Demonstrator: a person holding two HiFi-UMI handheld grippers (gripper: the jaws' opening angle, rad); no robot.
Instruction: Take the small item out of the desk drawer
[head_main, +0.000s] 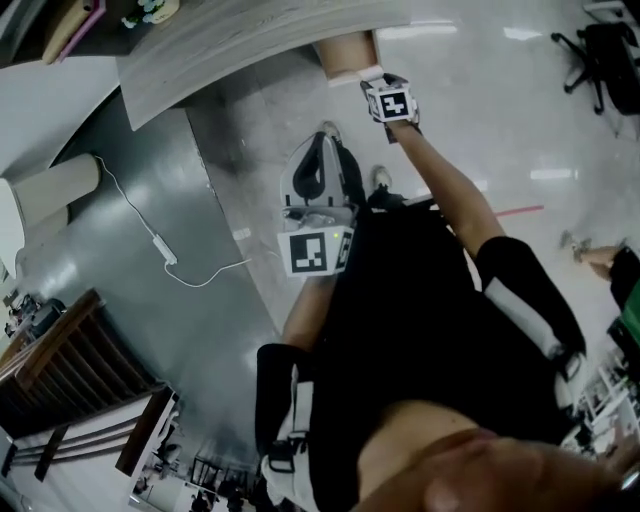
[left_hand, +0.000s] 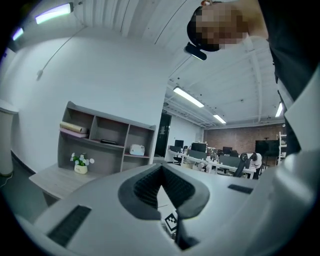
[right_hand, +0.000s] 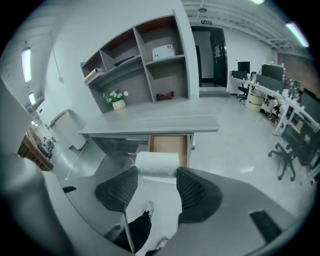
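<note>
The white roll (right_hand: 156, 162) sits crosswise between the tips of the right gripper (right_hand: 156, 173), whose fingers (right_hand: 116, 190) press on its two ends. It hangs just in front of the open drawer (right_hand: 169, 144) under the table (right_hand: 150, 124), low in the middle of the right gripper view. The roll hides most of the drawer's brown inside, so I cannot tell what it holds. In the head view, at the top centre, the right gripper (head_main: 378, 85) is beside the drawer (head_main: 345, 55), and the roll is too small to make out. The left gripper (left_hand: 161, 170) is in mid frame with its fingers (left_hand: 145, 187) pressed together on nothing, tilted up toward the ceiling. The person's body cuts off the lower right.
</note>
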